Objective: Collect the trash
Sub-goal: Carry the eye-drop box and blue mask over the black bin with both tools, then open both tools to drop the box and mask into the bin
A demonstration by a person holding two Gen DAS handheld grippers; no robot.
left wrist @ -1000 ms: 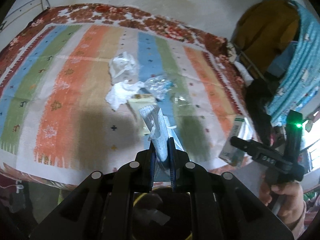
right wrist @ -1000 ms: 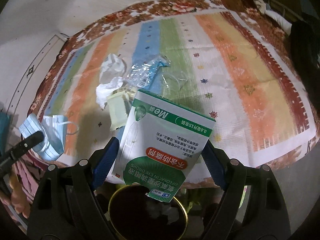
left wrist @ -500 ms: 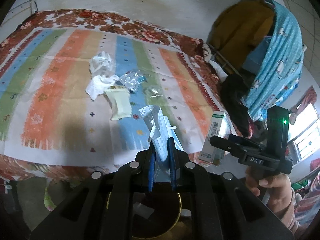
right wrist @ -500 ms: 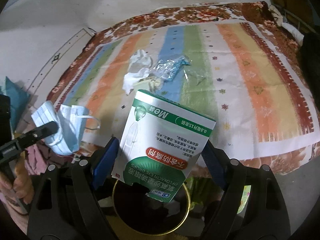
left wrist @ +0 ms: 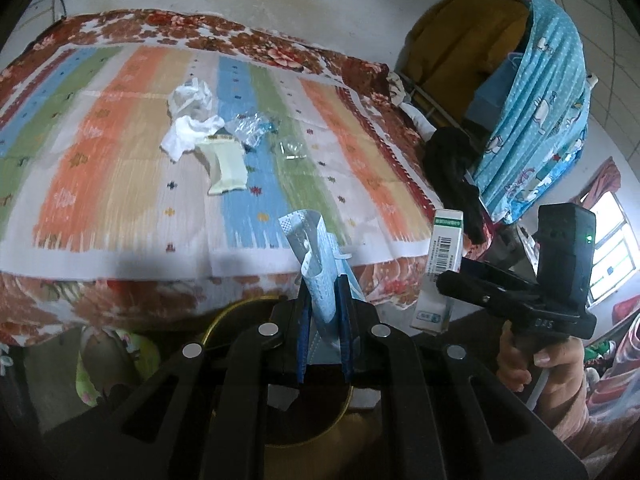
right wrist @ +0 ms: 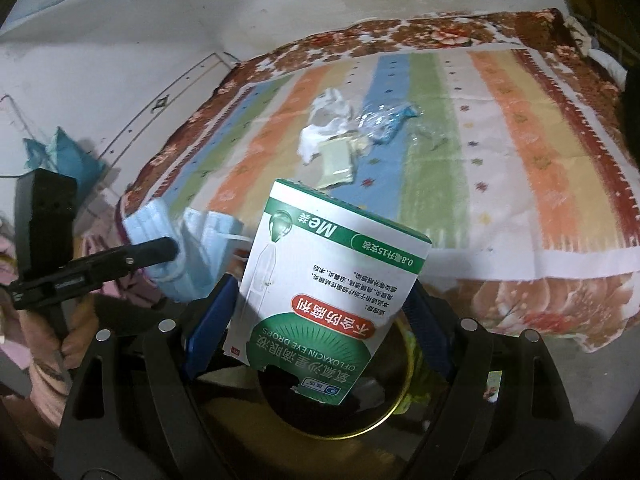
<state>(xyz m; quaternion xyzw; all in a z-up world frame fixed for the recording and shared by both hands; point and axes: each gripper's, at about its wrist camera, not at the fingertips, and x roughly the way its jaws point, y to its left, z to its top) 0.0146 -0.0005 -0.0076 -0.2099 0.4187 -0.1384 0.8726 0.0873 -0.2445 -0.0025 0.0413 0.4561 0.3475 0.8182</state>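
My left gripper [left wrist: 323, 304] is shut on a light blue face mask [left wrist: 316, 268], which also shows in the right wrist view [right wrist: 200, 252]. My right gripper [right wrist: 320, 312] is shut on a green and white eye-drops box [right wrist: 332, 296], seen edge-on in the left wrist view [left wrist: 438, 268]. Both hang over a dark, gold-rimmed bin [right wrist: 384, 412] on the floor below the bed edge; it also shows in the left wrist view [left wrist: 224, 320]. On the striped bedspread [left wrist: 100, 184] lie a white tissue [left wrist: 188, 136], a pale sachet [left wrist: 228, 164] and clear plastic wrappers [left wrist: 250, 130].
A blue patterned cloth [left wrist: 540, 112] and dark clothes [left wrist: 452, 172] hang at the bed's right end. The wall [right wrist: 160, 32] stands behind the bed. Flowered fabric [left wrist: 116, 356] lies on the floor by the bin.
Both grippers have drawn back from the bed with their loads and now sit over the bin. The trash on the bedspread has not moved.
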